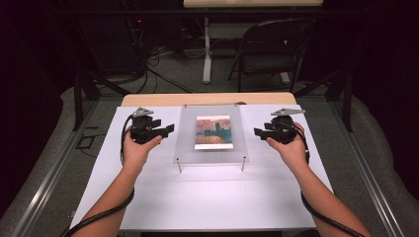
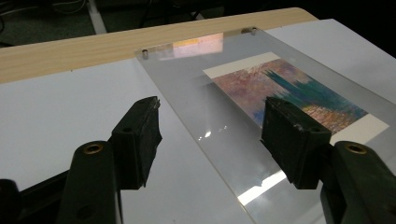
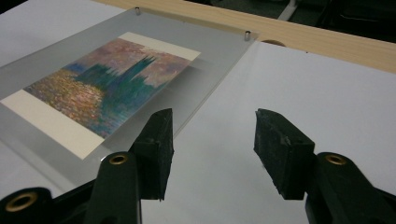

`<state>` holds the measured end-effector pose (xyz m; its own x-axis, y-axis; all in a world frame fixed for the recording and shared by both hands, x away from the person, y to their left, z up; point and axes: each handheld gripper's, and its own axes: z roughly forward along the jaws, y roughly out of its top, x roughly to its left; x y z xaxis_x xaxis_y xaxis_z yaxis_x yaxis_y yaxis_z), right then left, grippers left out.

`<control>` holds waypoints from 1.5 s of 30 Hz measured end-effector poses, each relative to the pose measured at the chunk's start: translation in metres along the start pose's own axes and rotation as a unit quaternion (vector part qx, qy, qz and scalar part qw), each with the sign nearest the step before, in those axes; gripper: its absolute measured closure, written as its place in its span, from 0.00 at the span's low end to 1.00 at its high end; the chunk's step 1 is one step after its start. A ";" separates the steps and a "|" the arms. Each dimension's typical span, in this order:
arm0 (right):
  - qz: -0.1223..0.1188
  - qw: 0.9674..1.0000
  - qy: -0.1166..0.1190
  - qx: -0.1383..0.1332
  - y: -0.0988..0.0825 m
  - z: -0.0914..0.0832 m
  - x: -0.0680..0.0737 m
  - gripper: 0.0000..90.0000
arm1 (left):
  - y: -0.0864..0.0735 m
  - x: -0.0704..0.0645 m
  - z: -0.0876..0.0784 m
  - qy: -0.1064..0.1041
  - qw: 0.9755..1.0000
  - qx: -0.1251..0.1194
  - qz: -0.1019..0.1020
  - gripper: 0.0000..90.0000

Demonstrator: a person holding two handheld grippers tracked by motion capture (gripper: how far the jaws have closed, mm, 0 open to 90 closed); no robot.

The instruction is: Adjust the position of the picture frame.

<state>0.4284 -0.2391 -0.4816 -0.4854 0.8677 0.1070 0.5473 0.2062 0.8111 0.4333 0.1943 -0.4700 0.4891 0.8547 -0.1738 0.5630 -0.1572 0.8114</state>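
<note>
A clear acrylic panel (image 1: pixel 211 148) lies in the middle of the white table top, raised on short metal pins (image 1: pixel 179 166). Under it is a print (image 1: pixel 213 132) of a painting in pink, teal and orange. My left gripper (image 1: pixel 169 129) hovers just left of the panel, open and empty, pointing at its left edge. In the left gripper view its jaws (image 2: pixel 212 109) straddle the edge of the panel (image 2: pixel 187 79), above it and clear of it. My right gripper (image 1: pixel 258 132) mirrors it on the right side, also open. Its jaws (image 3: pixel 214 119) stand beside the panel (image 3: pixel 219 42) and print (image 3: pixel 107 79).
A white sheet (image 1: pixel 207 197) covers the table, with a wooden strip (image 1: pixel 207 98) along the far edge. Behind the table stand a dark folding chair (image 1: pixel 272 49) and cables on the floor. Metal rails run down both sides of the table.
</note>
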 end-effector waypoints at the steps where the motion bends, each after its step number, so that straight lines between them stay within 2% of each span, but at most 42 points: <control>1: 0.002 1.000 0.000 0.000 0.001 0.003 0.000 0.51 | 0.001 0.001 0.003 -0.002 1.000 0.003 -0.002 0.41; 5: 0.007 1.000 0.005 -0.001 0.003 0.014 0.001 0.51 | 0.001 0.001 0.017 -0.004 1.000 0.008 -0.013 0.41; 7: 0.008 1.000 0.010 0.000 0.003 0.020 0.001 0.51 | -0.001 0.001 0.025 -0.014 1.000 0.015 -0.021 0.41; 11: 0.021 0.999 0.027 0.007 0.002 0.034 0.003 0.49 | -0.005 0.001 0.040 -0.019 0.999 0.030 -0.037 0.41; 14: 0.044 0.998 0.037 0.009 0.002 0.042 0.003 0.48 | -0.007 0.001 0.049 -0.014 0.998 0.037 -0.039 0.40; 18: 0.054 0.997 0.044 0.012 0.003 0.052 0.004 0.45 | -0.009 0.002 0.059 -0.016 0.998 0.044 -0.050 0.39; 23: 0.073 0.996 0.055 0.016 0.001 0.062 0.006 0.44 | -0.012 0.002 0.067 -0.024 0.997 0.053 -0.057 0.39; 27: 0.086 0.995 0.054 0.019 -0.001 0.067 0.009 0.43 | -0.015 0.001 0.071 -0.030 0.996 0.062 -0.063 0.39; 35: 0.083 0.994 0.060 0.031 -0.001 0.078 0.012 0.43 | -0.017 0.003 0.081 -0.031 0.994 0.071 -0.075 0.39; 45: 0.103 0.992 0.065 0.043 -0.001 0.091 0.010 0.43 | -0.017 0.007 0.092 -0.038 0.993 0.073 -0.090 0.39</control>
<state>0.4846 -0.1897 -0.5339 -0.4384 0.8306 0.3433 0.6971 0.0731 0.7133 0.4885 0.1577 -0.5368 0.4188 0.8360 -0.3546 0.7332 -0.0809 0.6752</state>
